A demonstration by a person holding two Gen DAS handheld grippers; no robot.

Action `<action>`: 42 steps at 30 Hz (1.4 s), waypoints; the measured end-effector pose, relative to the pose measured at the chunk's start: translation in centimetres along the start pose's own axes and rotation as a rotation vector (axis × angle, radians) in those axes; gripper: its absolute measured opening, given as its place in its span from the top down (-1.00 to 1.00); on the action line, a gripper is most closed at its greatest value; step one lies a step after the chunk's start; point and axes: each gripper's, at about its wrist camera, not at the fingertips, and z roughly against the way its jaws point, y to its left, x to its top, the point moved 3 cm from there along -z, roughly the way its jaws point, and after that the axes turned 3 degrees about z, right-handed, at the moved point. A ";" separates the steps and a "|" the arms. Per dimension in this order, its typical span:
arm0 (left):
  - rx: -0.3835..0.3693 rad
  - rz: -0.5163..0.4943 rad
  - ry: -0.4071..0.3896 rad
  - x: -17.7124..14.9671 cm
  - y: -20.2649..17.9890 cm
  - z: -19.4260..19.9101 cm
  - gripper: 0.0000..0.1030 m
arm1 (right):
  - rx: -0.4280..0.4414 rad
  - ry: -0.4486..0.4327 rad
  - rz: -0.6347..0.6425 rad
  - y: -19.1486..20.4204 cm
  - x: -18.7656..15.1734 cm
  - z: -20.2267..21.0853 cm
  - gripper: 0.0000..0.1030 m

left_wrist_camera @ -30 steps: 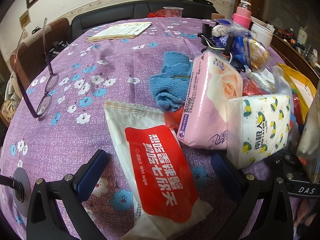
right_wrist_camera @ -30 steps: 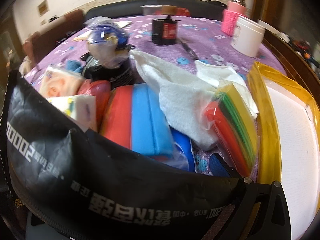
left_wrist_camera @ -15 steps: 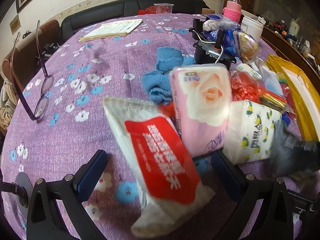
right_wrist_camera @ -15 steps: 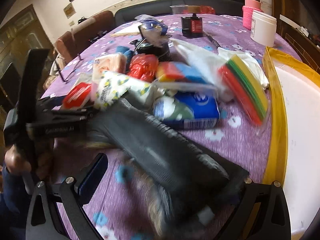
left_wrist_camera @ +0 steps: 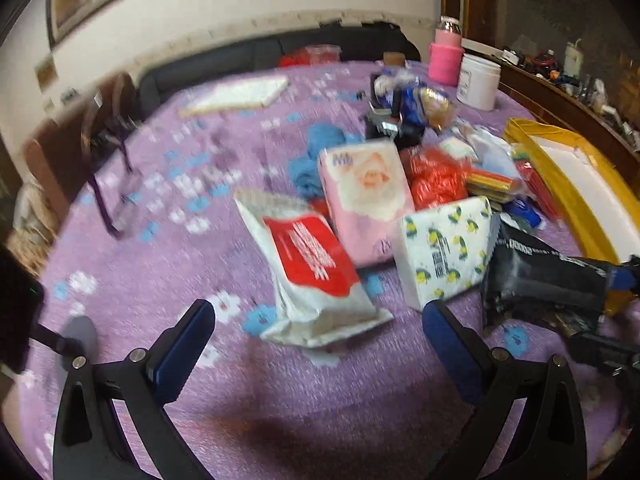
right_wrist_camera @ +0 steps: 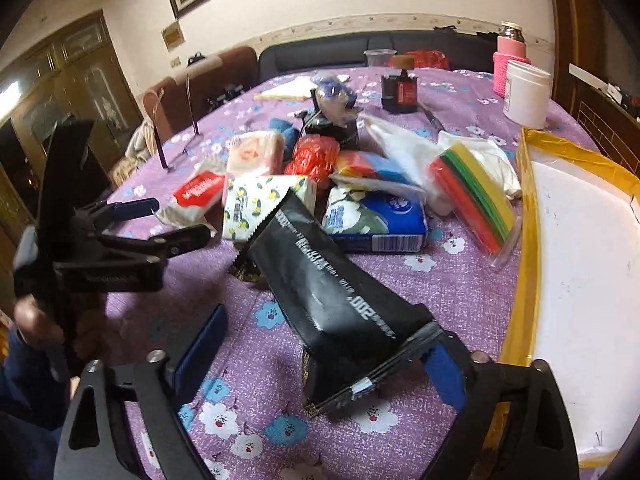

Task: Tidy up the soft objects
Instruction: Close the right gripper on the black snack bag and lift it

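Observation:
Soft packs lie piled on the purple flowered tablecloth (right_wrist_camera: 452,280). A black foil pack (right_wrist_camera: 332,296) lies between the open fingers of my right gripper (right_wrist_camera: 320,356), its end against the right finger; it also shows in the left wrist view (left_wrist_camera: 544,280). My left gripper (left_wrist_camera: 316,344) is open and empty, just short of the red-and-white wet-wipe pack (left_wrist_camera: 316,268). Beside it lie a pink tissue pack (left_wrist_camera: 368,200) and a lemon-print tissue pack (left_wrist_camera: 444,252). A blue tissue pack (right_wrist_camera: 376,216) and a pack of coloured cloths (right_wrist_camera: 476,196) lie further right.
A yellow-rimmed white tray (right_wrist_camera: 528,216) lies at the right. A white jar (right_wrist_camera: 524,92), a pink bottle (right_wrist_camera: 510,60), a dark bottle (right_wrist_camera: 400,88), glasses (left_wrist_camera: 112,172) and a booklet (left_wrist_camera: 240,96) are on the table. A blue towel (left_wrist_camera: 320,152) and red bag (left_wrist_camera: 436,176) lie in the pile.
My right gripper pulled back and opened; the black pack it held up close now lies on the table between its fingers. My left gripper drew back from the wet-wipe pack.

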 end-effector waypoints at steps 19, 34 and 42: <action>0.026 -0.004 -0.029 0.4 -0.1 0.1 -1.00 | 0.059 0.057 0.102 2.1 0.1 -0.4 -0.54; 0.002 0.033 -0.040 0.5 0.5 0.4 -1.00 | -0.019 0.031 0.213 1.6 2.2 0.9 -0.68; -0.019 0.038 -0.052 0.4 0.7 0.6 -1.00 | 0.011 0.154 0.302 2.0 1.6 -4.4 -0.66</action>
